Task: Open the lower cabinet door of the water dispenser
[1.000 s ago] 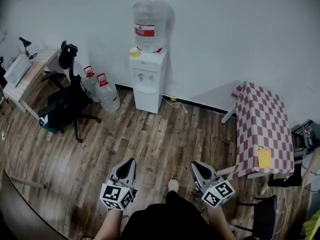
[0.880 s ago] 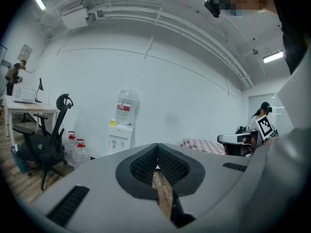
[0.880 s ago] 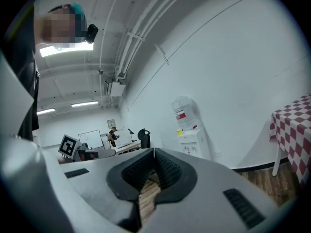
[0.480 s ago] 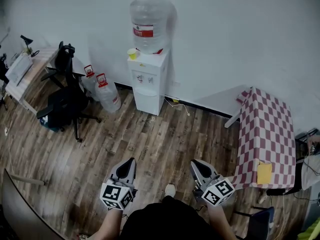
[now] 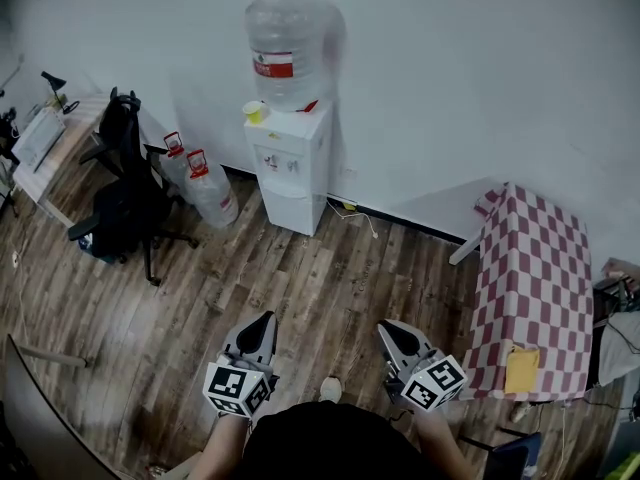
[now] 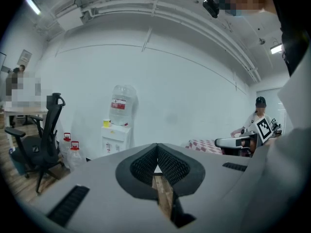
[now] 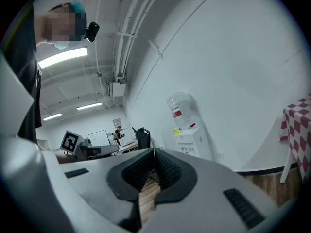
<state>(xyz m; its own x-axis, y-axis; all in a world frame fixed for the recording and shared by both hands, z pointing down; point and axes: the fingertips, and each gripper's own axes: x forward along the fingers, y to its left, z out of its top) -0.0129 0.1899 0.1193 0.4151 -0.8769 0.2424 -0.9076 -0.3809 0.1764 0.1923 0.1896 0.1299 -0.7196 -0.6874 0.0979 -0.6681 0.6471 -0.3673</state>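
Plainly, the left gripper [image 5: 262, 324] at seven o'clock has its jaws pressed together on nothing, the water dispenser [image 5: 290, 158] stands at twelve o'clock against the wall with its lower cabinet door [image 5: 284, 206] shut, and the right gripper [image 5: 388, 332] at five o'clock is likewise closed and empty. Arriving with jaws closed risks nudging the door instead of catching its edge.

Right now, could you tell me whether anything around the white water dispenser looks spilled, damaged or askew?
Nothing stands out. The white water dispenser stands upright against the wall with its lower cabinet door shut, and the brown wooden floor before it shows no spill.
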